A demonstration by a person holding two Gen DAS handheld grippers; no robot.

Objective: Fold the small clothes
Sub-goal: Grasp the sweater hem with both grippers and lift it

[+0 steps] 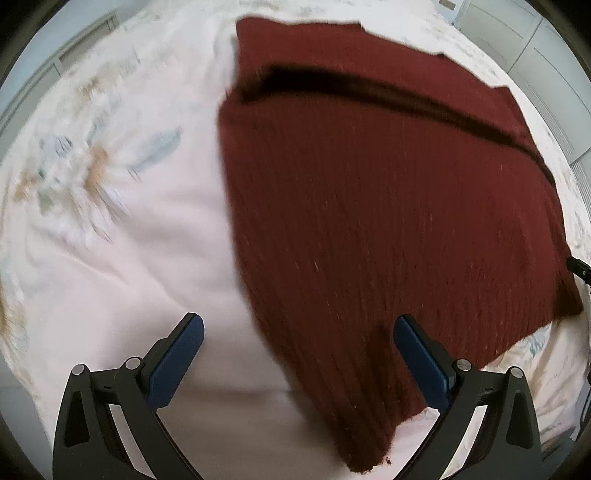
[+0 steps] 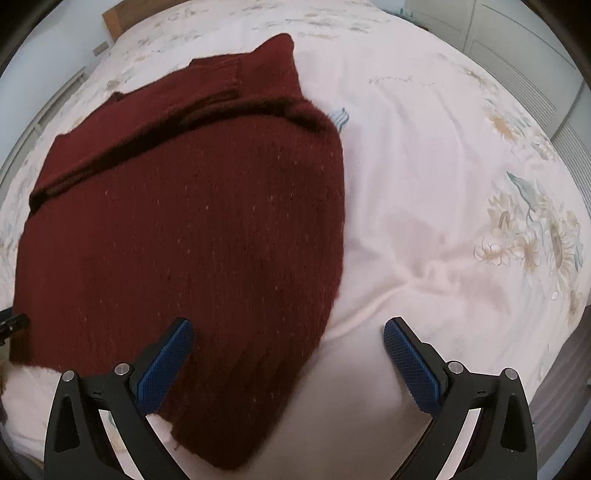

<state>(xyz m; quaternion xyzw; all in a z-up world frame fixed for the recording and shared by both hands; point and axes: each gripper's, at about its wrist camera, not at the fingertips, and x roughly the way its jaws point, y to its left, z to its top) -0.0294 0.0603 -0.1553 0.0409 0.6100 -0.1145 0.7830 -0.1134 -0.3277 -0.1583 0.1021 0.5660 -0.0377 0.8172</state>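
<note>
Both claws gaping, nothing held: L claw [image 1: 298,334] & R claw [image 2: 288,338] over maroon knit sweater [image 1: 369,206] corners on bedsheet [image 1: 129,258]; risk pinching sheet w/ knit.

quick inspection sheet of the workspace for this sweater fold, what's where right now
surface: bed sheet, pale with a floral print, lightly wrinkled.
job's things: dark red knit sweater lying on the sheet, a fold ridge across its upper part; both views blurred.
clutter: nothing seen.
grippers: left tool open, hanging over the sweater's near corner, holding nothing; right tool open, over the sweater's opposite near edge, holding nothing.
cables: a thin dark lead at the right edge of the left view, too small to be sure.
surroundings: pale cabinet doors beyond the bed; a wooden headboard corner at the top.
</note>
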